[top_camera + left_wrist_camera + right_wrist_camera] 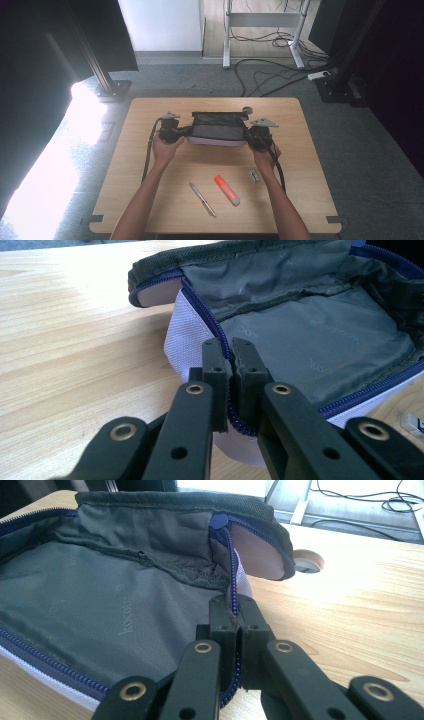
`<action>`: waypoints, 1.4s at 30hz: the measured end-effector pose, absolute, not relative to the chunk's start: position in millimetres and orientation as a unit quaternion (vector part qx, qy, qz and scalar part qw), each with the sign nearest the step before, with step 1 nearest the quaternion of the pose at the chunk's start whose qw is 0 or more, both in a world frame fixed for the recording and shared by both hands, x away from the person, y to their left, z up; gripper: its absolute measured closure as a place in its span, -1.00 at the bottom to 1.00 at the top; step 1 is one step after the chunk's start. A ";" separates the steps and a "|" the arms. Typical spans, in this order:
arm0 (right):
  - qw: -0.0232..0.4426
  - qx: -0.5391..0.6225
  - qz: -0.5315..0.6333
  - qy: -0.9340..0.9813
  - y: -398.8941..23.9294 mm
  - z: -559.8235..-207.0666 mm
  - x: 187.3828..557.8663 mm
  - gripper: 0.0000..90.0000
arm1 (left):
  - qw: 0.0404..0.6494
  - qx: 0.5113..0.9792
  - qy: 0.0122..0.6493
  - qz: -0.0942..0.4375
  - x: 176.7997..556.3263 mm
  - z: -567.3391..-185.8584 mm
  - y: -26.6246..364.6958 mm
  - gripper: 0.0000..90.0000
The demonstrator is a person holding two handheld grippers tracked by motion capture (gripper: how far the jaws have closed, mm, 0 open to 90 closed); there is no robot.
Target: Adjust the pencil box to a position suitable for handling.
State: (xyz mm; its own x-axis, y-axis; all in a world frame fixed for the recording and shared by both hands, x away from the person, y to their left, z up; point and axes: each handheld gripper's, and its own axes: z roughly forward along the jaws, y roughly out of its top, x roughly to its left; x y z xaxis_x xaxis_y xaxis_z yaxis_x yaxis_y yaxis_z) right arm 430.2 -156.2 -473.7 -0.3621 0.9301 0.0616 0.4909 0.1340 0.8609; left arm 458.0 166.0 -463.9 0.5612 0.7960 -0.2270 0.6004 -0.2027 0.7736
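An unzipped pencil case [217, 129] with a grey lining and a blue zipper lies open on the wooden table [150, 115]. My left gripper [172, 131] holds its left end; in the left gripper view the gripper [231, 352] is shut on the zipper edge of the case [310, 335]. My right gripper [257, 136] holds the right end; in the right gripper view the gripper [235, 610] pinches the zipper rim of the case [100, 595]. An orange highlighter [226, 189], a pen [202, 199] and a small eraser [254, 175] lie nearer the front edge.
A round grommet [306, 561] sits in the table behind the case. Cables [270, 75] run over the floor beyond the table, by a white desk frame [227, 35]. Dark stands [107, 80] flank the far corners.
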 end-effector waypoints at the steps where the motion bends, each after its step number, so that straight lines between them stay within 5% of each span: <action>1: 0.258 0.501 0.426 0.708 -156.0 -473.6 429.6 0.94 | 0.437 0.768 0.454 0.112 456.7 -463.4 166.4 0.92; 42: 0.205 0.504 0.363 0.757 -145.0 -527.6 413.5 0.92 | 0.389 0.792 0.464 0.080 426.8 -516.3 167.0 0.82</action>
